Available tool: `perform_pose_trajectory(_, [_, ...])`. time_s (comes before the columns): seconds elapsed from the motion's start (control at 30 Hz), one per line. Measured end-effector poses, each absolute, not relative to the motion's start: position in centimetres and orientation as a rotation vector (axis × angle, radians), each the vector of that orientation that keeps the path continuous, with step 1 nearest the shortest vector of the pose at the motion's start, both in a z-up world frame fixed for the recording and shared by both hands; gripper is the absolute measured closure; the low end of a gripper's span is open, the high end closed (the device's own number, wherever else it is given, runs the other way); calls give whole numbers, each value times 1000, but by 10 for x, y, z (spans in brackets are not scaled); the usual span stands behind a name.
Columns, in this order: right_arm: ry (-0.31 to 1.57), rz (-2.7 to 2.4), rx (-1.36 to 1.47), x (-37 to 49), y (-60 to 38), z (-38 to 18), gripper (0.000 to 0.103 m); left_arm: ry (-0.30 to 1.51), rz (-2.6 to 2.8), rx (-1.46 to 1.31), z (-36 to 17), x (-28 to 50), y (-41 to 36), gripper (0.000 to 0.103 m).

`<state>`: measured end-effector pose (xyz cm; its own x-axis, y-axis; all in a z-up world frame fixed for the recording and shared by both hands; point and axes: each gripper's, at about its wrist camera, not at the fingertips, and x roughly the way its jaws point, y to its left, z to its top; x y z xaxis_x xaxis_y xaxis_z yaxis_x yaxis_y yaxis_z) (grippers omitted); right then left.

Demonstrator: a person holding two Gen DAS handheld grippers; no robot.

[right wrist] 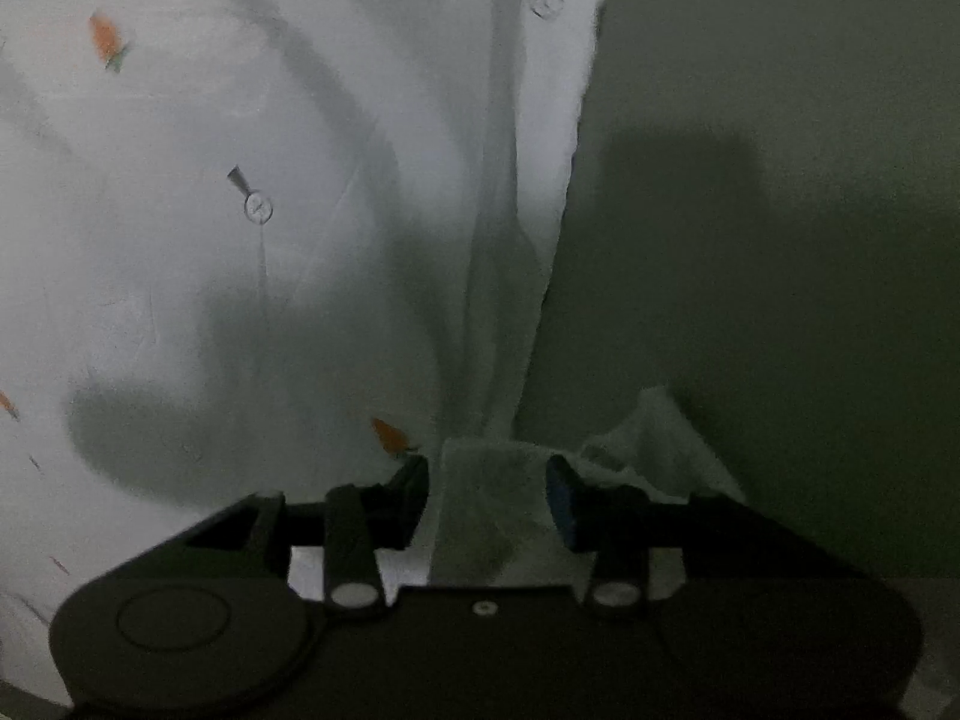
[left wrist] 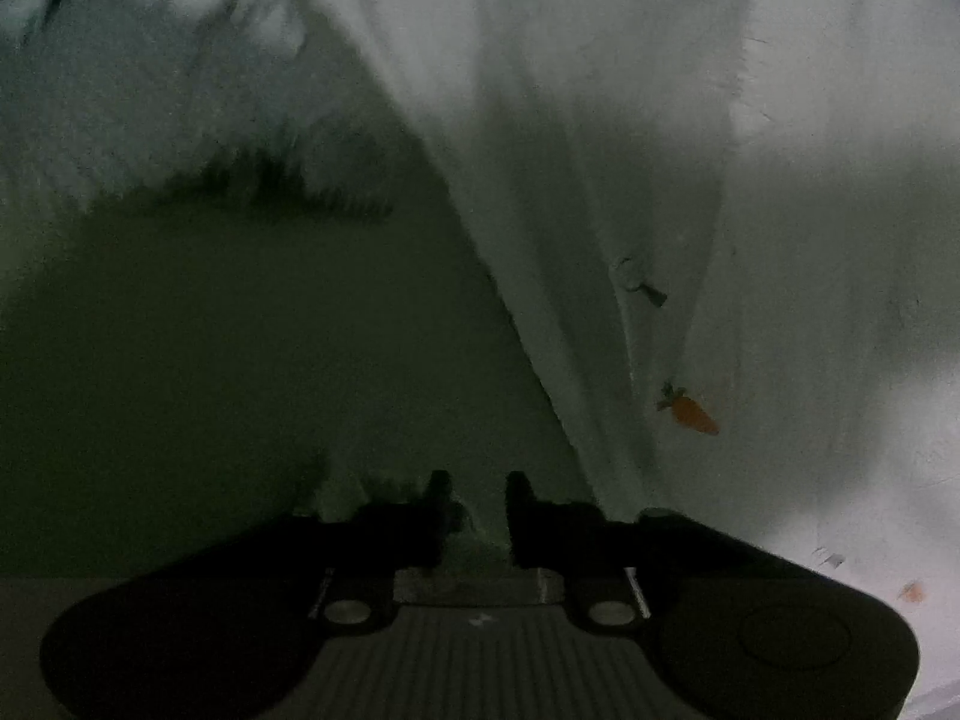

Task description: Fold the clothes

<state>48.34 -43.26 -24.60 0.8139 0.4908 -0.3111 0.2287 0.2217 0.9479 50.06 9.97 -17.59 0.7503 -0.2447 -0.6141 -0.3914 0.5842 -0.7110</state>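
Evidently the garment under handling is a white shirt (right wrist: 180, 276) printed with small orange carrots, with clear buttons along its placket; it is spread over a dark green counter (right wrist: 780, 240). In the right wrist view it fills the area from 7 to 12 o'clock, its edge running from 6 o'clock up to 12 o'clock. In the left wrist view the shirt (left wrist: 600, 180) occupies 12 to 5 o'clock, its edge slanting from 6 toward 11 o'clock.

The long axis is judged to follow the button line, running away from both cameras; which end is collar and which is hem cannot be told.

A bunched fold of cloth stands between the right tongs (right wrist: 487, 480), whose jaws are apart and are not seen pressing it; the cloth is judged released. The left tongs (left wrist: 478, 495) are also apart, with only the shirt's edge and counter (left wrist: 240, 360) seen through the gap and nothing clamped.

The step in hand is judged to be the letting-go after a fold has been laid. It is done well if both tongs are drawn straight back along the counter, low and level, so that no cloth is snagged and the laid edge is kept parallel to the button line. Wrinkles near 7 o'clock in the right view should be smoothed before a further fold is taken.
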Motion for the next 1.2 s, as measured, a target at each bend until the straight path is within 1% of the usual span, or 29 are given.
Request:
perform_pose_trajectory(0.03, [657,184,1266,481,-430,-237,51,743,97,-844,-165,499,93,66])
perform_pose_trajectory(0.07, [676,171,1153,478,-426,-228,49,740,90,-730,-157,497,83,63])
perform_pose_trajectory(0.13, [727,155,898,476,-410,-212,43,761,50,-502,-150,491,58,48])
perform_pose_trajectory(0.17, [751,153,771,475,-400,-205,36,771,29,-398,-147,488,47,44])
perform_pose_trajectory(0.2, [767,158,677,474,-390,-202,31,787,6,-341,-151,484,37,42])
perform_pose_trajectory(0.23, [774,168,613,474,-382,-200,30,804,-17,-289,-154,481,28,41])
perform_pose_trajectory(0.3, [788,184,500,474,-368,-198,25,843,-37,-249,-164,479,16,40])
perform_pose_trajectory(0.37, [799,191,473,478,-363,-201,24,873,-57,-235,-172,481,9,39])
perform_pose_trajectory(0.43, [811,192,458,484,-360,-204,24,871,-82,-227,-177,488,5,34])
perform_pose_trajectory(0.53, [810,188,398,493,-355,-206,24,848,-117,-186,-182,502,-1,33])
perform_pose_trajectory(0.57, [809,189,377,496,-354,-206,25,841,-129,-165,-183,506,-4,33])
perform_pose_trajectory(0.6, [806,193,356,499,-352,-206,33,832,-143,-147,-185,510,-7,33])
perform_pose_trajectory(0.63, [804,197,334,502,-351,-205,39,822,-162,-141,-188,515,-9,39])
perform_pose_trajectory(0.67, [808,201,313,505,-350,-206,58,817,-176,-145,-190,520,-11,48])
perform_pose_trajectory(0.7, [818,204,291,508,-349,-206,85,821,-190,-161,-194,525,-12,89])
perform_pose_trajectory(0.73, [823,207,279,511,-351,-206,91,822,-198,-177,-196,530,-13,101])
perform_pose_trajectory(0.8, [780,228,340,510,-362,-199,93,790,-163,-216,-189,531,-7,103])
perform_pose_trajectory(0.93, [681,237,561,508,-393,-188,95,719,-72,-315,-169,537,14,103])
perform_pose_trajectory(0.97, [675,226,590,510,-398,-189,95,703,-45,-336,-164,539,22,103])
perform_pose_trajectory(1.03, [687,193,612,516,-403,-196,95,703,24,-292,-163,548,33,103])
perform_pose_trajectory(1.13, [803,105,573,535,-397,-215,92,782,63,-224,-171,557,43,103])
perform_pose_trajectory(1.17, [833,75,525,538,-392,-219,88,810,46,-220,-174,557,46,102])
perform_pose_trajectory(1.2, [846,45,471,539,-387,-221,81,820,34,-223,-175,554,46,101])
